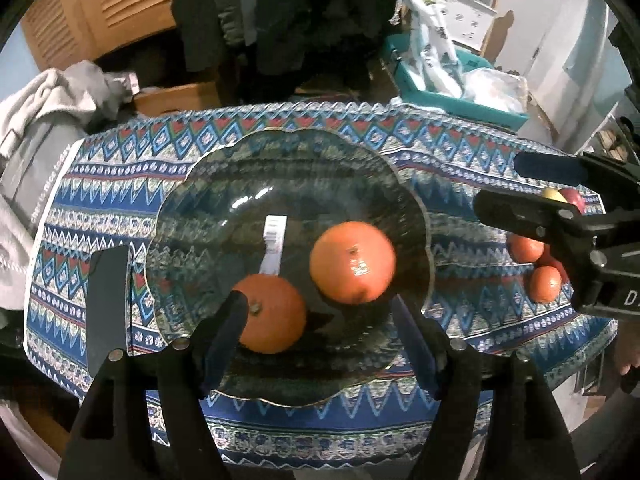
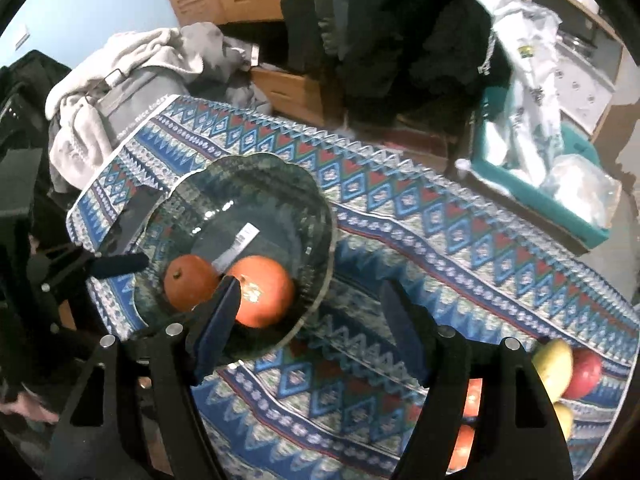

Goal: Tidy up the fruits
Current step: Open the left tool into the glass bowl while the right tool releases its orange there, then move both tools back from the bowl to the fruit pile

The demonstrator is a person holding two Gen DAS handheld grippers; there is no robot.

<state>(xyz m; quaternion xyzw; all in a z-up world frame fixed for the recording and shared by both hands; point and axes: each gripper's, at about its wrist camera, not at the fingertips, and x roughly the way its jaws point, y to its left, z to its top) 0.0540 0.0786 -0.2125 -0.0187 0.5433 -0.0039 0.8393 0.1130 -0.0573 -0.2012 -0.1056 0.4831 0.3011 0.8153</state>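
Toward the surface's right edge lay the loose fruits (image 2: 568, 368), nearer our right gripper (image 2: 316, 320) than our left gripper (image 1: 320, 328). Both grippers hung parted and empty above the glass bowl (image 1: 416, 208), where two oranges (image 1: 352, 262) rested.

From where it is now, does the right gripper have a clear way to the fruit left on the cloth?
Probably yes. The right gripper is open and empty, and the loose fruits lie uncovered on the patterned cloth just to its right, with nothing standing between them.
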